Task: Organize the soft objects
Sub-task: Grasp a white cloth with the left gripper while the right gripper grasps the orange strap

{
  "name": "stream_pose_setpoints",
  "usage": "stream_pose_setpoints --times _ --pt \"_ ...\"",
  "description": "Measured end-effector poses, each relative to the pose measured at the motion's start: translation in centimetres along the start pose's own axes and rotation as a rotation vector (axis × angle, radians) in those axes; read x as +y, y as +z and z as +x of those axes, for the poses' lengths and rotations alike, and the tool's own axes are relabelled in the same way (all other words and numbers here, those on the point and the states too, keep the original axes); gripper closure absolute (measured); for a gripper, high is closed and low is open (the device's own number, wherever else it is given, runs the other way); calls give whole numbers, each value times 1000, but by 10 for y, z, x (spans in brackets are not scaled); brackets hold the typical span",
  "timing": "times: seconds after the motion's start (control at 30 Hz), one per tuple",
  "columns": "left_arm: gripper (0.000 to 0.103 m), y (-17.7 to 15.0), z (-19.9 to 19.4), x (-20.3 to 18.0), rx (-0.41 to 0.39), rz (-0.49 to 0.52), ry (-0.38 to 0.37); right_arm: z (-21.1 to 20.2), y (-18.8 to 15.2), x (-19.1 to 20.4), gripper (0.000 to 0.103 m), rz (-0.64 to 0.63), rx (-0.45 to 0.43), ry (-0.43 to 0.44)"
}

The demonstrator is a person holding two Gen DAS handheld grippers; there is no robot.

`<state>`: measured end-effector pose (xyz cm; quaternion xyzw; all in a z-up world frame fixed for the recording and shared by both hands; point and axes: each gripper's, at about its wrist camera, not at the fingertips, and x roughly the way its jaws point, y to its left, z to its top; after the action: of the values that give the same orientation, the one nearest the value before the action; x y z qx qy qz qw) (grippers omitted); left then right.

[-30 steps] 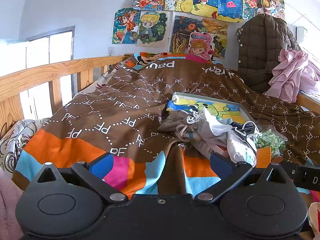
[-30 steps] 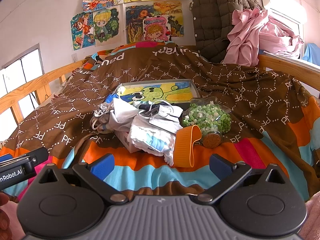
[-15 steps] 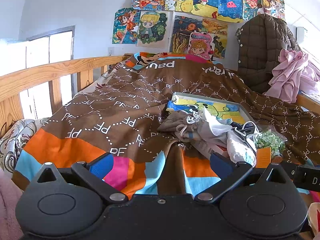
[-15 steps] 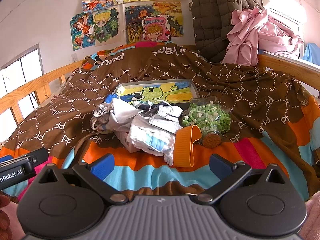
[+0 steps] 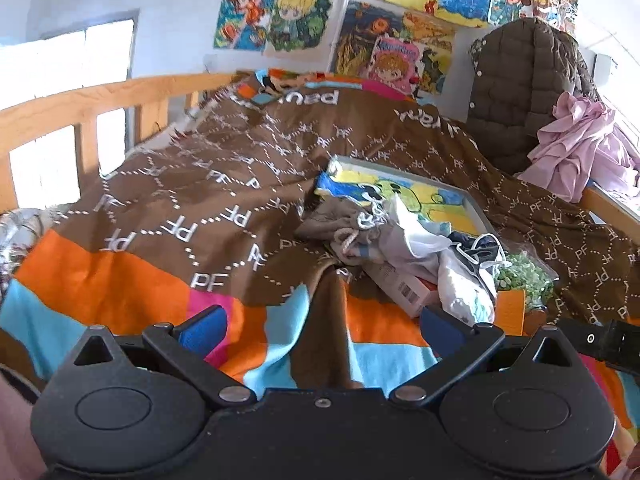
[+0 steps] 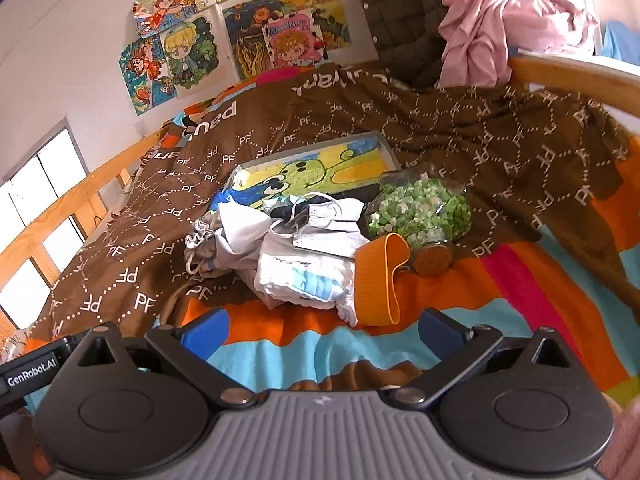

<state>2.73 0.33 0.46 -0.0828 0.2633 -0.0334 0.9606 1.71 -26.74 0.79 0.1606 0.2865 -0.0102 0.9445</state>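
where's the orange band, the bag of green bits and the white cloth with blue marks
orange band [image 6: 378, 280], right wrist view, on its flat front face
bag of green bits [image 6: 420, 210], right wrist view, on its middle
white cloth [image 6: 304, 276], right wrist view, on its folded top

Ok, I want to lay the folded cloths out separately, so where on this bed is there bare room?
Free: the brown blanket between the wooden rail and the cloth pile, and the striped strip in front of both open grippers. Crowded: around the pile, with the orange band, green-filled bag and picture tray packed close.
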Motion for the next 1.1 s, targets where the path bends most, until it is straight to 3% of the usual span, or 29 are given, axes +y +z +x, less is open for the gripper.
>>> stream_pose_setpoints --times 0.27,0.4,0.6,0.83,1.1 --pt "1 29 33 -8 47 120 -109 36 41 -25 0 23 79 7" --pt "1 39 56 -14 68 153 -210 58 59 -34 0 -14 135 12" --pt "1 48 93 -28 43 197 -326 96 69 -44 0 -72 221 8" --pt "1 51 146 -33 113 97 -484 136 66 -60 0 -73 320 9" --pt "1 39 176 -47 184 43 -559 157 53 -47 0 -222 377 8"
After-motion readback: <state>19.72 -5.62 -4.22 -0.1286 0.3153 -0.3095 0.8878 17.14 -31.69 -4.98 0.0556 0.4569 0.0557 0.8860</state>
